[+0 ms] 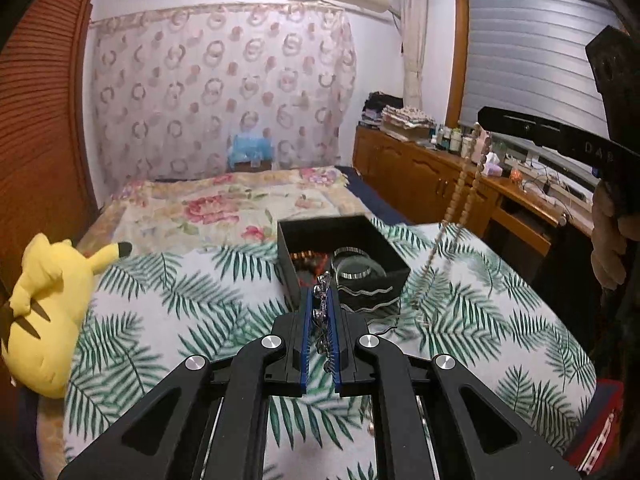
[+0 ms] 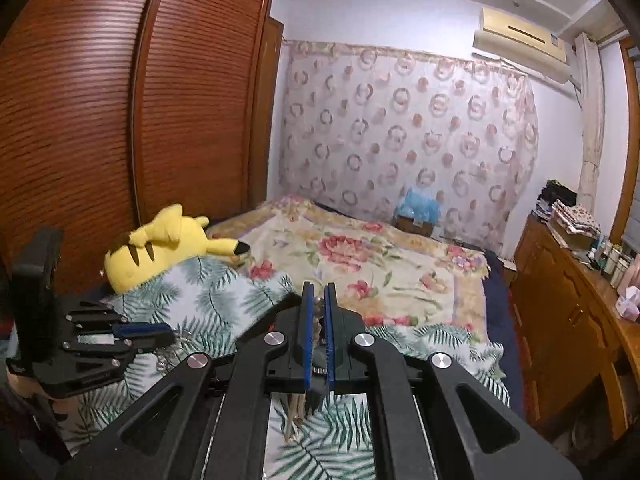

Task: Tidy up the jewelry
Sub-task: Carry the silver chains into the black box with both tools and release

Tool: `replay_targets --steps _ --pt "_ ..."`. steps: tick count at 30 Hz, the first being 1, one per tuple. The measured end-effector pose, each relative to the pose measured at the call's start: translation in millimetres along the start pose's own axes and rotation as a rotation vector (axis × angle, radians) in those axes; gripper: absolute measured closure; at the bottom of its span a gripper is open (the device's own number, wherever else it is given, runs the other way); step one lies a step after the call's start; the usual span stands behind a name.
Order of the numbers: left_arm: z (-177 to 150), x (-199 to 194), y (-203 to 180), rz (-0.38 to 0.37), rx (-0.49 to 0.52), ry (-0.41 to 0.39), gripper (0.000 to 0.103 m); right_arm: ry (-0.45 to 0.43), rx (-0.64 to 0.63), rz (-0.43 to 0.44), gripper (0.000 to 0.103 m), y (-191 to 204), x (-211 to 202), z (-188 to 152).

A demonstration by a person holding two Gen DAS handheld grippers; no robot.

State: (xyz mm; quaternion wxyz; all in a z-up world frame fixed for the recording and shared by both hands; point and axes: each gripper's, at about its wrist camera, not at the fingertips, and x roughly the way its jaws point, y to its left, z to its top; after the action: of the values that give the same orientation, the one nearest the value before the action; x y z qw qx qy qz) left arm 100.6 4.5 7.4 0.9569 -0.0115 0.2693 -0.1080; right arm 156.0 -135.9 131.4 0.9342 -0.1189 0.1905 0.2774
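Left gripper: jaws nearly closed, pinching a silver chain that runs down between the blue pads. Right gripper: jaws clamped on a beige bead necklace; in the left wrist view it hangs from the right gripper at 2 o'clock, its tail trailing onto the leaf-print cover. The black box sits open at 12 o'clock from my left pads and already holds bangles and red beads.

My read: both strands are lifted clear, next goes into the box. I'd centre each over the opening, lower until slack pools inside, then release, one at a time, keeping them apart so they don't tangle. The beads are long and swing; the chain is thin, glittery and snag-prone.
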Motion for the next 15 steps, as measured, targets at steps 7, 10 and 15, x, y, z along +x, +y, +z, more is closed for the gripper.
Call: replay_targets --steps 7,10,15 --pt "28 12 9 -0.005 0.000 -0.023 0.096 -0.045 0.006 0.028 0.097 -14 13 37" --pt "37 20 12 -0.004 0.001 -0.027 0.096 -0.045 -0.010 0.039 0.097 -19 23 47" --pt "44 39 16 -0.013 -0.006 -0.016 0.096 -0.030 -0.031 0.040 0.097 -26 45 57"
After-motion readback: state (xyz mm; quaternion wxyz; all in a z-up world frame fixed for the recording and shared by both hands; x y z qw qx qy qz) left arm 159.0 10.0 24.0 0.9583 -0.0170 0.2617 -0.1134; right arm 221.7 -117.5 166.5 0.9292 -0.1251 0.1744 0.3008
